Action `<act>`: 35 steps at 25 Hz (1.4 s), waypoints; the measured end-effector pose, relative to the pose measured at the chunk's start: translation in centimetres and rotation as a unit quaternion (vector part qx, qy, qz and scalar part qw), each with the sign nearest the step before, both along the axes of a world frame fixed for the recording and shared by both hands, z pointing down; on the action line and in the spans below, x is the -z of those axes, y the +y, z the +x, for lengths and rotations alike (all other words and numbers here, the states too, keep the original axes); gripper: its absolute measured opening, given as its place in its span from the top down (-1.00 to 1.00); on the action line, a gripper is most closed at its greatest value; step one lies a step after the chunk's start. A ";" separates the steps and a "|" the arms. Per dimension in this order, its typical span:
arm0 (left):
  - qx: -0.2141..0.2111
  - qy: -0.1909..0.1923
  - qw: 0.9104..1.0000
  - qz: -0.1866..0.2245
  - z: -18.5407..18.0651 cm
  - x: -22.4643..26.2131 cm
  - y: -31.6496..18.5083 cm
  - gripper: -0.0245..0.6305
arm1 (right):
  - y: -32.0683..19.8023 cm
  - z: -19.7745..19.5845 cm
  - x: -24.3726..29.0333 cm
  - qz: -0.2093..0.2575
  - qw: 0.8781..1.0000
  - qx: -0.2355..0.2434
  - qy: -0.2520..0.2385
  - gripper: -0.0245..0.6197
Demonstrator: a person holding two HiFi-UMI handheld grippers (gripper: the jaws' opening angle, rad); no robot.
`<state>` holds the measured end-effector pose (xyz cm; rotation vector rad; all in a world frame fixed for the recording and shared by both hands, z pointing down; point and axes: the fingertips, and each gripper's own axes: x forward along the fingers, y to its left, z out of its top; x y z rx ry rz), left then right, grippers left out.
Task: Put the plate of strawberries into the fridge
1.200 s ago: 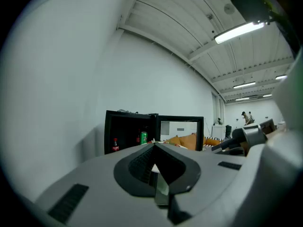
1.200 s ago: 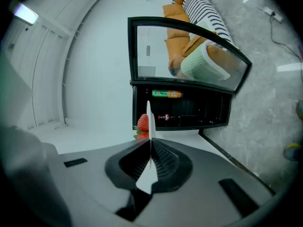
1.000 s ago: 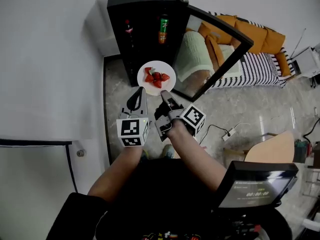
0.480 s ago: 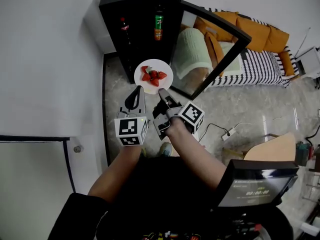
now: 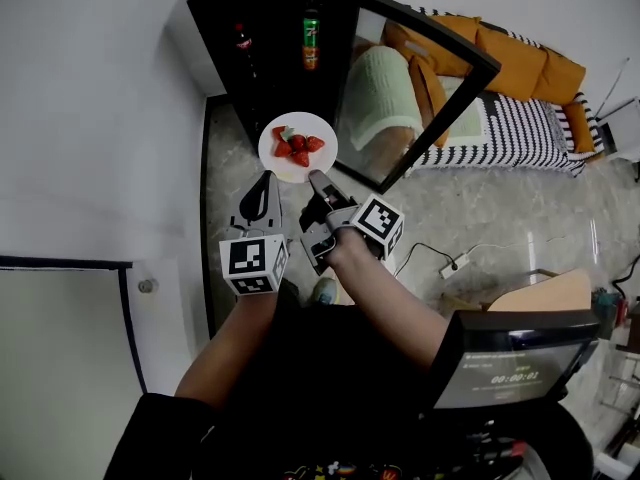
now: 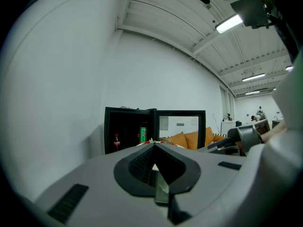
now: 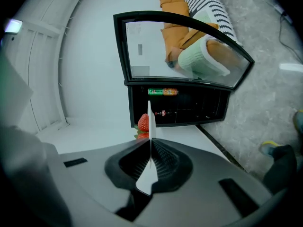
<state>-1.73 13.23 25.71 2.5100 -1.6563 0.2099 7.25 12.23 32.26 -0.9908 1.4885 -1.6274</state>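
Now held up in the air before the open fridge (image 5: 270, 78): plate (image 5: 318, 165), loaded with strawberries (image 5: 296, 146). Clamped at its near rim by the right gripper (image 5: 318, 183), jaws tight on the thin white edge (seen edge-on from that gripper's own camera, one berry showing beside it). Pinched too by the left gripper (image 5: 262, 183) at the lower-left rim, jaws together on a pale sliver. Not yet inside the dark cabinet. Standing within, a green can (image 5: 311, 38) and a red-capped bottle (image 5: 243, 46). Swung wide to the right, glass door (image 5: 420, 88).
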 end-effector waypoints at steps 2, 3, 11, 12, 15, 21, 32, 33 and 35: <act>0.004 0.002 1.000 0.001 -0.2 -0.2 -0.1 0.91 | 0.0 -0.1 -0.2 0.000 1.000 0.002 -0.001 0.88; 0.003 0.003 1.000 0.003 -0.3 -0.3 -0.2 0.91 | 0.0 -0.2 -0.4 -0.001 1.000 0.002 -0.001 0.88; -0.013 0.010 1.000 0.006 -0.4 -0.7 -3.5 0.91 | -2.2 -0.1 -0.7 -0.001 1.000 -0.010 0.006 0.88; -0.016 0.010 1.000 0.006 -0.3 -0.6 -4.4 0.92 | -2.9 0.1 -0.7 -0.003 1.000 -0.014 0.005 0.88; -0.028 0.013 1.000 0.004 0.1 -1.1 -7.3 0.91 | -5.7 0.6 -1.3 -0.004 1.000 -0.028 0.002 0.88; -0.042 0.010 0.999 -0.010 -0.9 -1.8 -13.1 0.91 | -11.1 -0.3 -1.9 -0.012 0.999 -0.041 0.000 0.88; -0.051 0.008 0.998 -0.022 -3.2 -3.5 -19.1 0.92 | -17.2 -4.0 -4.1 -0.023 0.999 -0.032 -0.005 0.88; -0.053 0.008 0.998 -0.023 -3.5 -3.7 -19.6 0.92 | -17.7 -4.5 -4.3 -0.025 0.999 -0.032 -0.005 0.88; -0.057 0.010 0.998 -0.025 -4.3 -3.9 -20.8 0.92 | -18.7 -5.3 -4.7 -0.029 0.999 -0.034 -0.005 0.88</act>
